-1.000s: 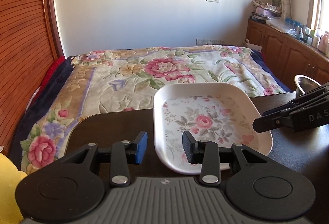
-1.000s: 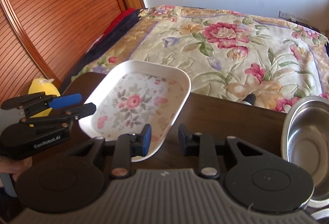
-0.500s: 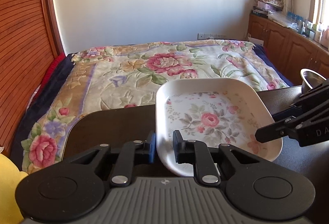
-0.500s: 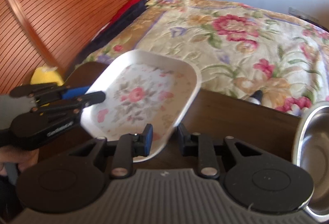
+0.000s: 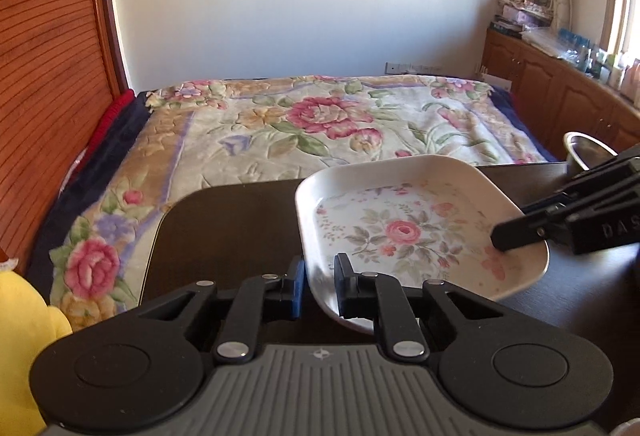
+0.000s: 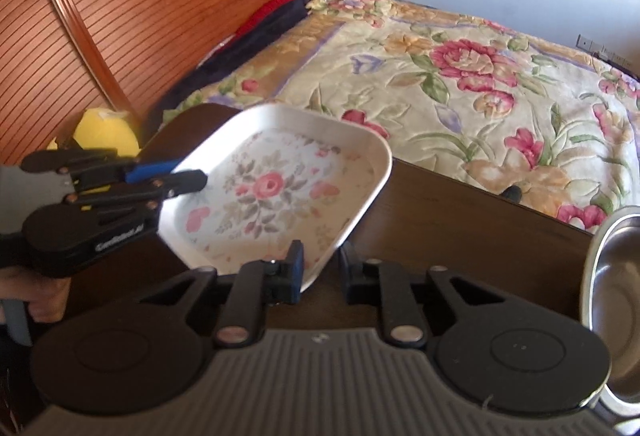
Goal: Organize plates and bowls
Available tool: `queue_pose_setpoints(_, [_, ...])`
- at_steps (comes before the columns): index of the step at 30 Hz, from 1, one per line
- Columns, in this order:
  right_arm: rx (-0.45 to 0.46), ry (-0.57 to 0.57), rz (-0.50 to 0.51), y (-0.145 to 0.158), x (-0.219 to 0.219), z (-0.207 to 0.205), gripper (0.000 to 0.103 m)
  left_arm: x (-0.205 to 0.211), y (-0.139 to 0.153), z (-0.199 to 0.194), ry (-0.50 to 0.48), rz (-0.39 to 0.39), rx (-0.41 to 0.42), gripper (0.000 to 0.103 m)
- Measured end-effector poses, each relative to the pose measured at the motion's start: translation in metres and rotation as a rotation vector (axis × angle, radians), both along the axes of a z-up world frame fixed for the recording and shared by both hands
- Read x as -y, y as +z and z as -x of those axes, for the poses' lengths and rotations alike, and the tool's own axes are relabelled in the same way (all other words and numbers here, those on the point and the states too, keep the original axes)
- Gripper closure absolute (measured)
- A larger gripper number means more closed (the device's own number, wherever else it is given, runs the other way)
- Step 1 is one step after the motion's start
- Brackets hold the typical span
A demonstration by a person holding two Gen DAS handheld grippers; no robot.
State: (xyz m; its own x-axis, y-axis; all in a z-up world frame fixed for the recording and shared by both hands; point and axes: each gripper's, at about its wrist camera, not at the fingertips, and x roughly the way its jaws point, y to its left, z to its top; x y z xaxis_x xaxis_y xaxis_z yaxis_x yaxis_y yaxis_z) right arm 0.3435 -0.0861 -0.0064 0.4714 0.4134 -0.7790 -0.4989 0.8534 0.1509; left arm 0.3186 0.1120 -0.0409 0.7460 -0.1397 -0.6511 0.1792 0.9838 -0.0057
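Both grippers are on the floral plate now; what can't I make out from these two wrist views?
- Steel bowl: cut by right wrist view's edge; in left wrist view, the right gripper covers it.
- Floral plate underside: hidden by the plate itself.
- Right wrist view: motion-blurred.

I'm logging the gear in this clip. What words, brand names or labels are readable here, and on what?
"DAS": on the right hand-held gripper, the rest cut off at the frame edge.
"CanRobot.AI", roughly: white print on the left hand-held gripper, blurred, spelling uncertain.
Floral tray and steel bowl: no text visible.
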Motion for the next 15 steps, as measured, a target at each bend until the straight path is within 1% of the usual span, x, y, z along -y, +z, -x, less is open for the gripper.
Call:
queue_pose_setpoints(3, [0.000,-0.009,-0.025,0.003,0.004,0.004,0.082,0.004,0.006,0.012,-0.002,-0.010,0.014,0.086])
queue_pose_setpoints(8, [0.013,-0.011,-0.034,0.007,0.007,0.017,0.082,0.009,0.020,0.032,0.000,-0.023,0.048,0.086])
queue_pose_setpoints(15, [0.049,-0.003,-0.060,0.021,0.016,0.041,0.083,0.016,0.039,0.063,-0.009,-0.023,0.085,0.086])
